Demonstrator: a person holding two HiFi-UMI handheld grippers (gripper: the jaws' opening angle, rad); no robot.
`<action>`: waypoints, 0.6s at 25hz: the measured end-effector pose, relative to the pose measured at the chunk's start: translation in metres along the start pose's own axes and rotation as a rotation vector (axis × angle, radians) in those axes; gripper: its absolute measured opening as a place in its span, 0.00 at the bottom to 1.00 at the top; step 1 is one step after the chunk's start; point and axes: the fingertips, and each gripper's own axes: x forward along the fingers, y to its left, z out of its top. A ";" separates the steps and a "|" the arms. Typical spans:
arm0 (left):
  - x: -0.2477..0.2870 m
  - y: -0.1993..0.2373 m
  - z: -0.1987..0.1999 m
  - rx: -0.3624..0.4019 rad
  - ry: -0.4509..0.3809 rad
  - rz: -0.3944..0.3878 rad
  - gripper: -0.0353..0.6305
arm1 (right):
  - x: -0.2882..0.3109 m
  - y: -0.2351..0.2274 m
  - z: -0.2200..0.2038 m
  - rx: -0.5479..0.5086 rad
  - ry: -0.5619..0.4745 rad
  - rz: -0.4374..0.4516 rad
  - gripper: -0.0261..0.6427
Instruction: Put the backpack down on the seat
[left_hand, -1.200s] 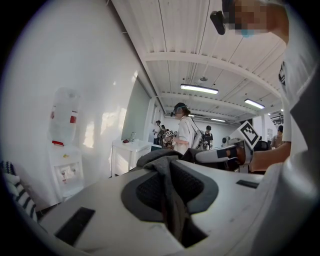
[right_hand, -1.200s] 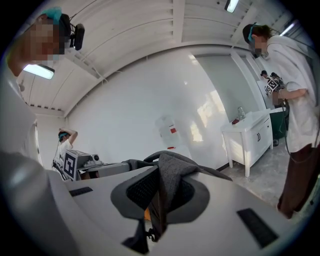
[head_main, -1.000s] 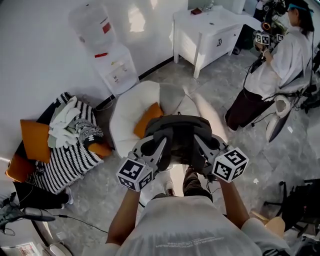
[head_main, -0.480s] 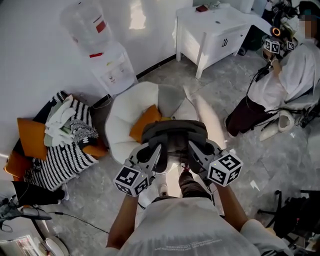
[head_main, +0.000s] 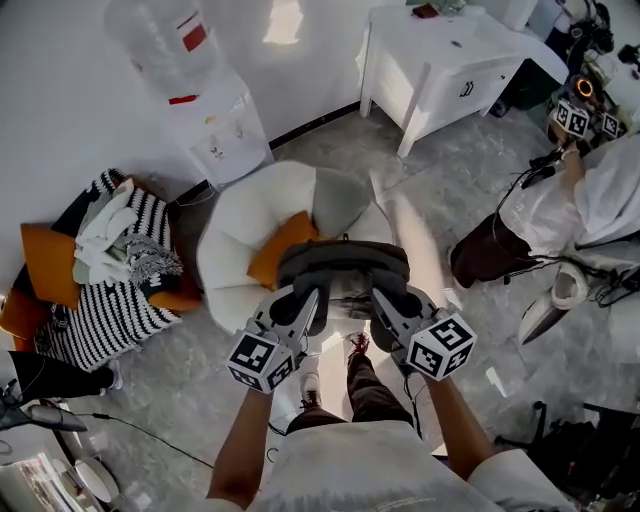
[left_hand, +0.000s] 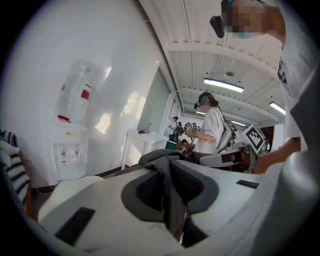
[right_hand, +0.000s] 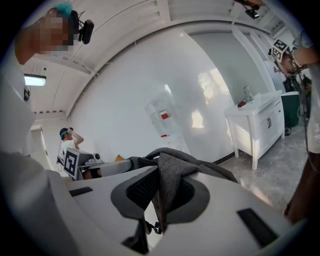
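A: Where's the backpack?
B: The dark grey backpack (head_main: 343, 262) hangs between the 2 grippers, in front of the person. It's over the near edge of the round white seat (head_main: 232, 228). I can't tell if it touches the seat.
A: Left gripper?
B: The left gripper (head_main: 303, 298) pinches a fold of grey fabric at the backpack's left end. The fold runs up between both pads, and the jaws are nearly together on it.
A: Right one?
B: Same. The right gripper (head_main: 386, 296) is clamped on a grey fold at the right end, with a small clip dangling under the pads.
A: Anything nearby?
B: 1 orange cushion (head_main: 283, 247) lies on the seat, just beside the backpack's left side. A water dispenser (head_main: 215, 120) stands behind the seat at the wall.
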 end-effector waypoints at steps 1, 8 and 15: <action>0.004 0.007 -0.003 -0.006 -0.001 0.008 0.15 | 0.008 -0.005 -0.001 0.003 0.002 0.001 0.09; 0.039 0.045 -0.026 -0.051 0.018 0.018 0.15 | 0.049 -0.044 -0.014 0.029 0.054 0.015 0.09; 0.067 0.071 -0.057 -0.092 0.059 0.049 0.15 | 0.078 -0.078 -0.038 0.068 0.095 0.017 0.09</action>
